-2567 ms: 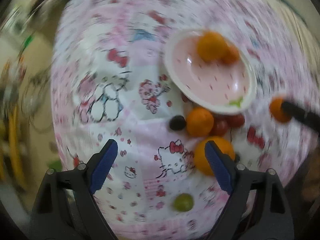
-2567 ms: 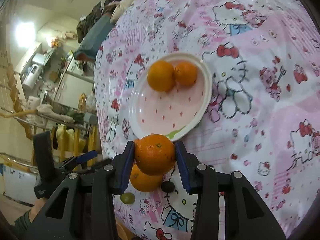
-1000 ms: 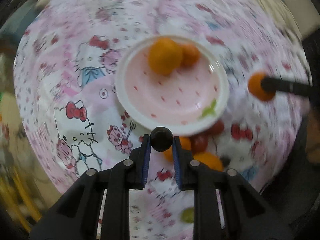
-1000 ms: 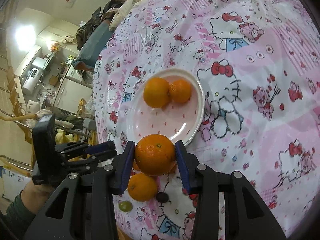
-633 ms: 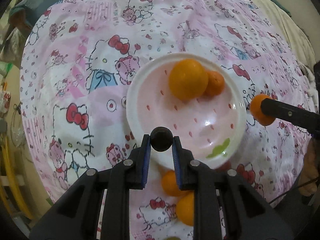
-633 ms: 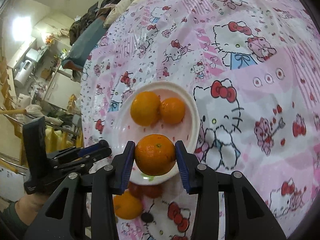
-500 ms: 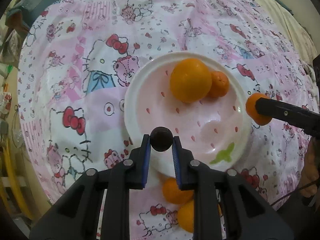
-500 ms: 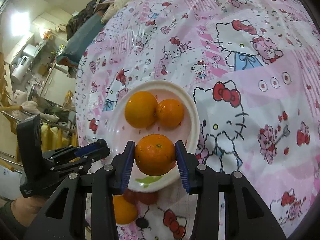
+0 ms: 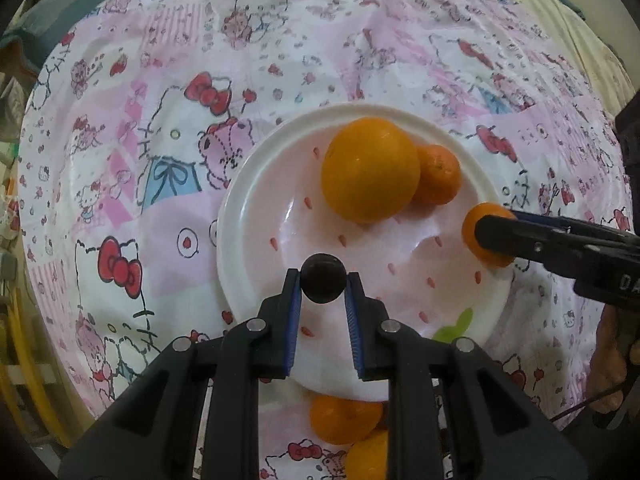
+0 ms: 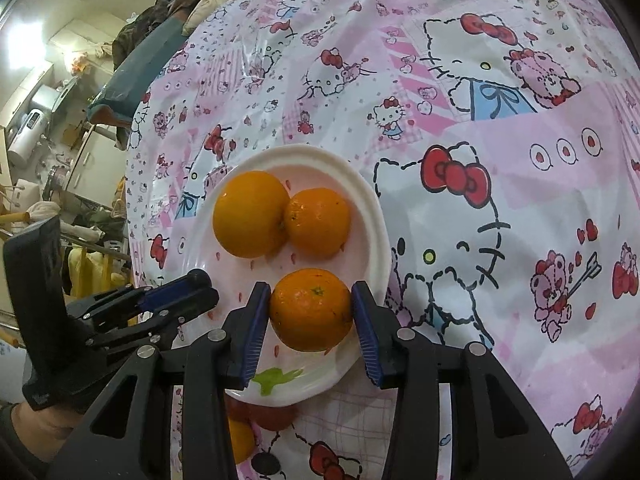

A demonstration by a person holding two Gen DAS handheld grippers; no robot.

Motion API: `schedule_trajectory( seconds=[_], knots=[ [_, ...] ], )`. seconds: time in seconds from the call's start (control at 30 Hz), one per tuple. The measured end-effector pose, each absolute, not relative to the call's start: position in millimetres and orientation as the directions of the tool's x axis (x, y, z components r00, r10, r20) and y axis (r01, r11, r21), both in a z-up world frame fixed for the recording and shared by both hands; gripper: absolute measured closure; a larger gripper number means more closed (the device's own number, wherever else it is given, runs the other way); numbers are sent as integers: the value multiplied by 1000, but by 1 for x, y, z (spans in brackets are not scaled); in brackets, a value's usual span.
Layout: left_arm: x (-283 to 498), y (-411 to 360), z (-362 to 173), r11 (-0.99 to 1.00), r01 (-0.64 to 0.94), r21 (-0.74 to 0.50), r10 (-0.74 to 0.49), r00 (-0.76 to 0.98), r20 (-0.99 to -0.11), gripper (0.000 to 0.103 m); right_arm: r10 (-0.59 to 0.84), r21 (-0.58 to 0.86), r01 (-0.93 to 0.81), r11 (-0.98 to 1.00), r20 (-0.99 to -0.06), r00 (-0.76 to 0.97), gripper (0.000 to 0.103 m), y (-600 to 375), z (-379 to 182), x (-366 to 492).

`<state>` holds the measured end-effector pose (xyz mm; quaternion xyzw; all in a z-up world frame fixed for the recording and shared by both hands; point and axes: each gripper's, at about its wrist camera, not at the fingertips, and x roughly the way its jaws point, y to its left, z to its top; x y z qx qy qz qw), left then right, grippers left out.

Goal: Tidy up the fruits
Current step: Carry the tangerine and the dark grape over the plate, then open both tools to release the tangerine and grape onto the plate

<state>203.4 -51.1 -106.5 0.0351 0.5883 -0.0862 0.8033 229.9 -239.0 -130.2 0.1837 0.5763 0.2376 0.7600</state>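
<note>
A white plate [image 9: 248, 216] with pink speckles sits on the Hello Kitty tablecloth; it also shows in the right wrist view [image 10: 372, 208]. On it lie a large orange [image 9: 370, 168] and a smaller orange [image 9: 438, 174], touching. My left gripper [image 9: 322, 284] is shut on a small dark round fruit [image 9: 322, 283] and holds it over the plate's near side. My right gripper [image 10: 311, 311] is shut on an orange [image 10: 311, 310] over the plate's near edge. That orange shows at the plate's right rim in the left wrist view [image 9: 476, 224].
Off the plate, near its front edge, lie two oranges [image 9: 344, 418] [image 9: 368, 460], red fruits [image 10: 276, 416] and a dark fruit [image 10: 266, 465]. The tablecloth [image 10: 500, 160] covers the round table. Room clutter stands beyond the table's left edge [image 10: 60, 120].
Both grippers have moved forward over the plate, each still holding its fruit. The plate and its two oranges look larger and closer.
</note>
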Motion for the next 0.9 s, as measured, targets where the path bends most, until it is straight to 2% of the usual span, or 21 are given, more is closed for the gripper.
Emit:
schedule_trajectory(
  seconds=[0.57,0.7,0.8,0.87,0.9],
  knots=[
    [202,-46,-111,985,148,-85,-123,271,-955,82,588,579,-112,807,-773,239,57,-249,-127,232],
    [202,-44,-110,986,142,-93,-129,275,-953,65,585,578,-103,809,-776,238,56,-253,-126,232],
    [203,-43,-107,981,149,-121,-159,279,-947,62,593,593,-89,801,-762,259,36,-259,-124,232],
    [203,-44,-105,982,150,-113,-153,289,-945,49,596,597,-91,797,-755,275,35,-261,-119,233],
    [202,-43,-103,983,146,-112,-151,295,-943,35,594,594,-94,799,-754,280,35,-261,-118,233]
  ],
)
